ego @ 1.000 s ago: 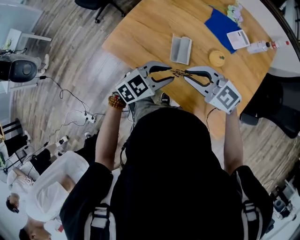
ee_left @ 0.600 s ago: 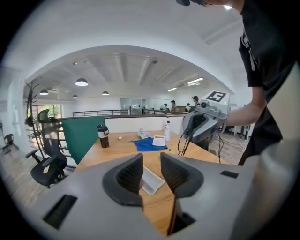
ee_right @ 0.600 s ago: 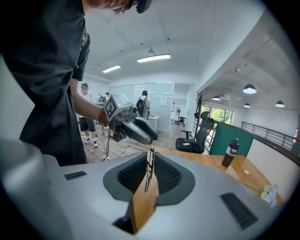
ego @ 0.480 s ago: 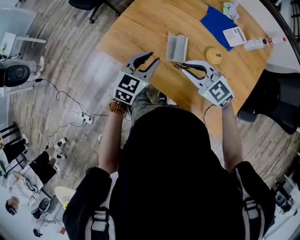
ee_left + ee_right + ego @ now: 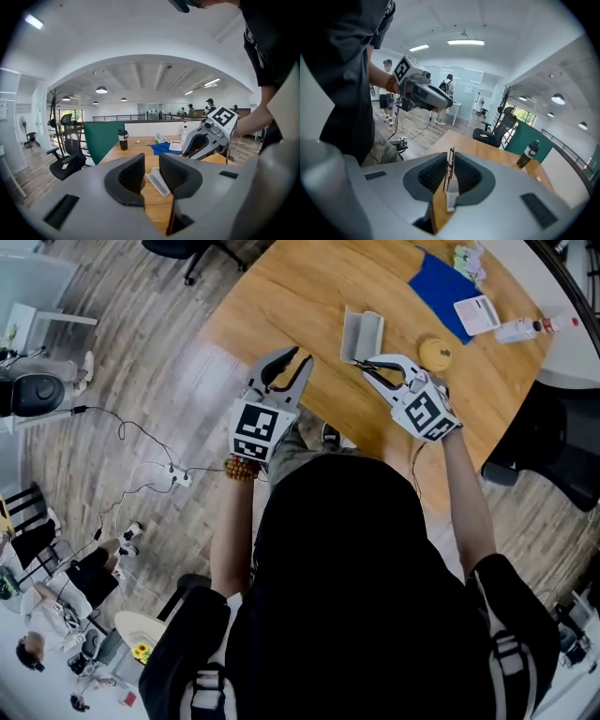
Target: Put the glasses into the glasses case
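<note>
Pinching glasses [image 5: 451,161], R gripper [image 5: 371,365], case [image 5: 361,336] prob. beside

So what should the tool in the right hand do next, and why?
Probably ease the right gripper down over the open glasses case. Its jaws are shut on the glasses, which sit at the case's near edge, not yet inside it.

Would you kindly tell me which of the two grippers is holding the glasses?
The right gripper, shut on the glasses; the left gripper has nothing between its closing jaws.
</note>
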The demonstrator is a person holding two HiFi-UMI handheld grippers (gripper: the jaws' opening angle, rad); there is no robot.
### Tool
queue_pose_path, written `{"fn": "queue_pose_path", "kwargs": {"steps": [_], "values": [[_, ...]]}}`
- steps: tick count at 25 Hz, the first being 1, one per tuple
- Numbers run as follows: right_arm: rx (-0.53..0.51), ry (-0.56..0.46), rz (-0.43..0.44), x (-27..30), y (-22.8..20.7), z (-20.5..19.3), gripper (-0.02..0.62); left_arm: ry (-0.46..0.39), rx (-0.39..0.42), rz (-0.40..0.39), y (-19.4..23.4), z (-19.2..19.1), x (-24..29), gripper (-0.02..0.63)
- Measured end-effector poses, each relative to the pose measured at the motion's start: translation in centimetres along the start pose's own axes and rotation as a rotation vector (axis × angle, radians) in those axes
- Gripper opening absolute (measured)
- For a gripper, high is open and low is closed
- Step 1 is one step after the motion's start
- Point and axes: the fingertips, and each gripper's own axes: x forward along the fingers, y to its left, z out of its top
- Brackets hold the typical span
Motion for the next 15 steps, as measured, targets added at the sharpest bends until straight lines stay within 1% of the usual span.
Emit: {"fn": "queue_pose_path", "kwargs": {"steps": [4, 6, 11, 15], "values": [[-0.071, 0.051, -0.018, 1.4, -0.2, -1.6, 0.058, -0.014, -0.017, 0.029, 0.6, -0.1, -1.1, 0.107], [-0.115, 0.074, -0.028, 1.9, -0.4, -2.3, 0.057, -0.024, -0.013, 0.039, 0.7, -0.2, -1.4, 0.105], [-0.183, 0.105, -0.044, 3.1, -1.1, -3.4, 0.057, -0.041, -0.027, 0.045, 0.7, -0.2, -1.5, 0.100], [-0.249, 0.114, -0.067, 3.8, -1.8, -4.1, 0.057, -0.075, 0.001, 0.044, 0.1, 0.2, -1.6, 0.094]]}}
